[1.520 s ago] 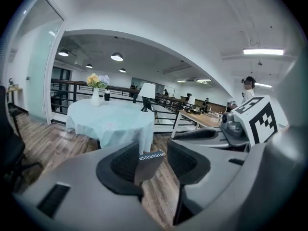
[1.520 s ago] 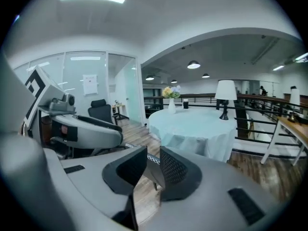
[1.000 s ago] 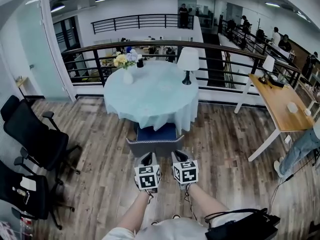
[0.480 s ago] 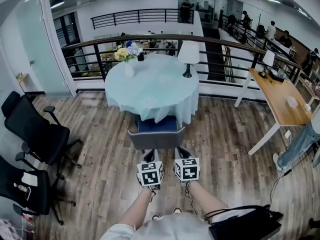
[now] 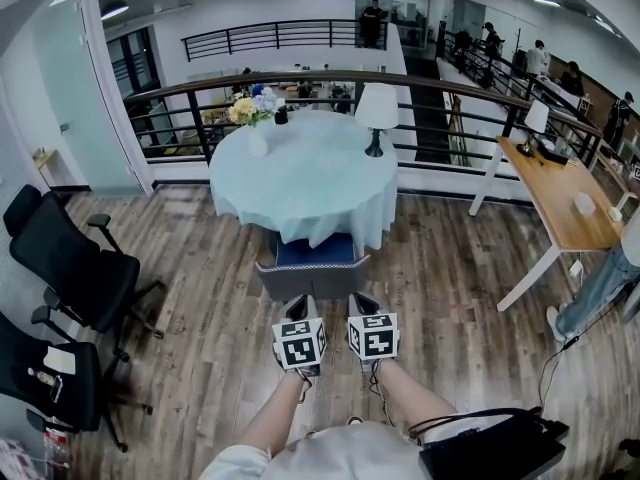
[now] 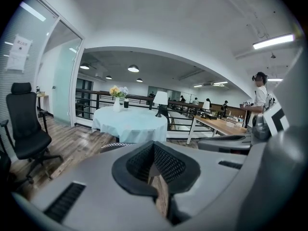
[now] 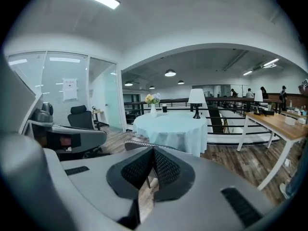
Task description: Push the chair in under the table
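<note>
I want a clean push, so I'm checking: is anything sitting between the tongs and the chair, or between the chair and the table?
Nothing visible does. The left tongs and right tongs are close behind the chair with nothing between, and its seat is already partly under the round table.

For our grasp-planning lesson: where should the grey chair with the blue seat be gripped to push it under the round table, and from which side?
Grip the top edge of the grey backrest, coming from the near side, behind the chair. The back faces the person, its rim looks thin and exposed, and the seat already points under the round table.
</note>
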Motion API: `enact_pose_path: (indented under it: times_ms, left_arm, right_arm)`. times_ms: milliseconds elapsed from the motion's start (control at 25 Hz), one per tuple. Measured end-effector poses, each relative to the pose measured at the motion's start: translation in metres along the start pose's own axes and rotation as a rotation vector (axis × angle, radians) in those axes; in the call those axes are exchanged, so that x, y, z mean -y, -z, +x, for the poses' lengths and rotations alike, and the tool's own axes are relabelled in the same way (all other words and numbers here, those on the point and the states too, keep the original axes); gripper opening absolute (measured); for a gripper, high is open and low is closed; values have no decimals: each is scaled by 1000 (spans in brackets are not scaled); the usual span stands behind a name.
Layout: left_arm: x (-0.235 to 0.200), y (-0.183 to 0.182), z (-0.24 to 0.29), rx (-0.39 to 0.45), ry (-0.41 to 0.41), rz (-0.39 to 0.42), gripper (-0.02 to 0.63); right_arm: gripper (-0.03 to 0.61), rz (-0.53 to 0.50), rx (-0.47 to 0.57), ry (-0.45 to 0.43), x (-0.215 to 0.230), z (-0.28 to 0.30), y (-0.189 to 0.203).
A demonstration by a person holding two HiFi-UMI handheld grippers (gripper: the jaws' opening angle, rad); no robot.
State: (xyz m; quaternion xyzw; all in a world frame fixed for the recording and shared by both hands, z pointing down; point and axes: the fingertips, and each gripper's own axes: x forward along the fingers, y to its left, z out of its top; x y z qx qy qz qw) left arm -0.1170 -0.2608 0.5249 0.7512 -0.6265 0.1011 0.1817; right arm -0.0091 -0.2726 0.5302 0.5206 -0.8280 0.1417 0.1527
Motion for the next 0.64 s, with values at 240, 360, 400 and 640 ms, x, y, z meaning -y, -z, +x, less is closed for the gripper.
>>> enact_pose_path:
  times_ms: [240,360,400,640]
  left_arm:
    - [-2,1,1,-3,0,8,5]
    - [-4,2,0,-9,0,13,5]
    - [-4,3,0,-13,-1,16,5]
    - [-6,6,5,-28,5,7,5]
  right_arm:
    - [17,-1,-2,-3,-1,1,0]
    - [17,2,-5,-2,-3,1,0]
    - [17,3,-6,-2,-3,1,0]
    - [17,6,-14,-8,-6,5,2]
